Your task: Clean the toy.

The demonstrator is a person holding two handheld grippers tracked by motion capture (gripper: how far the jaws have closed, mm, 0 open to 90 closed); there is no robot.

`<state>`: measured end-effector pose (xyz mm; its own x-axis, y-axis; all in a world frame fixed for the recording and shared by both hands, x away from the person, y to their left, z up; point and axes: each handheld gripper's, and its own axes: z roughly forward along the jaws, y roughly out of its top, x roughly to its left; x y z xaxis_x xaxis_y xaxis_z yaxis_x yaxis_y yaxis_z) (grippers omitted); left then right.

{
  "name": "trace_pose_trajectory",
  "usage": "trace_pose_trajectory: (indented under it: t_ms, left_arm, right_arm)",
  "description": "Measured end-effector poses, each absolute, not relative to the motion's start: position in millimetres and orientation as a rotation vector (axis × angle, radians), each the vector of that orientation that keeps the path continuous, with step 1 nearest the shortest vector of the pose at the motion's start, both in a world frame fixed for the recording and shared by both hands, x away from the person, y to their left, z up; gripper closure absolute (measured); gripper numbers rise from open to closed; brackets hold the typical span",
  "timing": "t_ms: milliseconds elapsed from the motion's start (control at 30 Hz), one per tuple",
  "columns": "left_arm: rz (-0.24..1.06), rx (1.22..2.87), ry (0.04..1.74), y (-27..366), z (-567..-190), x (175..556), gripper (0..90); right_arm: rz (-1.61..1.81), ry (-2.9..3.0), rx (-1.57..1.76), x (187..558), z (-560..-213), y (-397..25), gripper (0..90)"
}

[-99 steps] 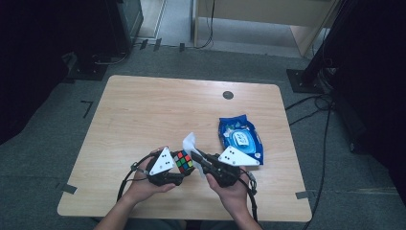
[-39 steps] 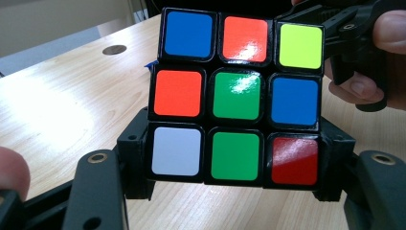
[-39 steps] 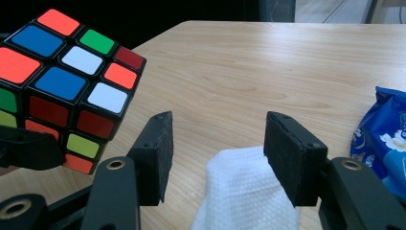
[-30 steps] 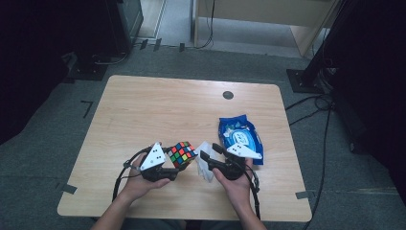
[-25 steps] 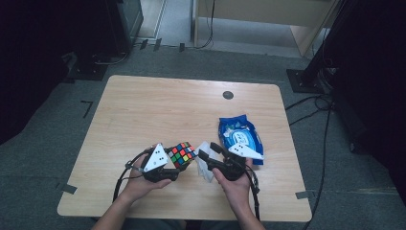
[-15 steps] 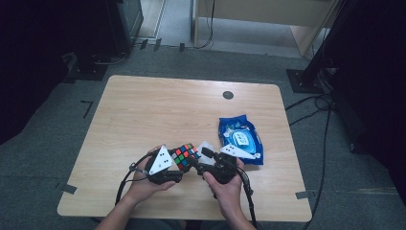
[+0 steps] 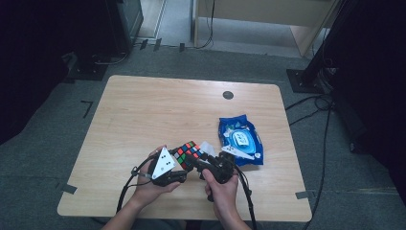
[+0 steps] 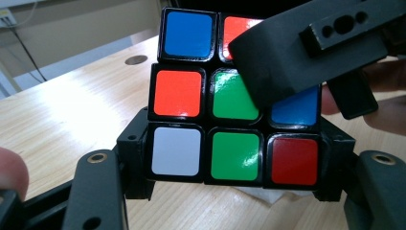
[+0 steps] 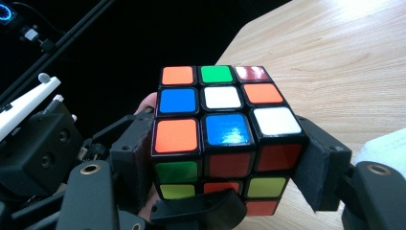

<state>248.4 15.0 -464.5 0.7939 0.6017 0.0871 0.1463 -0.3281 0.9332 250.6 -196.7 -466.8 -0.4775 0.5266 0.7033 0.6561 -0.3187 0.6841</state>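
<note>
So the puzzle cube (image 7: 188, 152) sits right between my two claws, lifted just off the table (image 7: 143, 110). Left claw (image 8: 234, 187) pinches its bottom row, right claw (image 9: 225, 167) clamps it from the opposite side, so twisting's next I guess.

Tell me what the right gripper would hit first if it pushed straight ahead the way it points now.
Nothing is left to cross: the right gripper already has the Rubik's cube between its jaws. Pushed on, it would probably press the cube against the left gripper, which also clamps it.
</note>
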Motion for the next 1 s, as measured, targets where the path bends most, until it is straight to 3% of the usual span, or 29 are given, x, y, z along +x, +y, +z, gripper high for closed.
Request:
trace_pose_trajectory:
  t_ms: [367,633,1000]
  left_arm:
    - [0.456,1.906,0.572,14,-469,253,32.7]
    - [0.444,1.956,0.522,16,-470,254,17.5]
    - [0.604,2.038,0.421,22,-474,256,15.0]
  right_arm:
    - [-1.893,-1.825,-1.587,250,-468,-197,34.3]
    - [-1.867,-1.875,-1.598,258,-459,-213,34.3]
    - [-1.627,-1.990,-1.531,274,-440,-235,34.3]
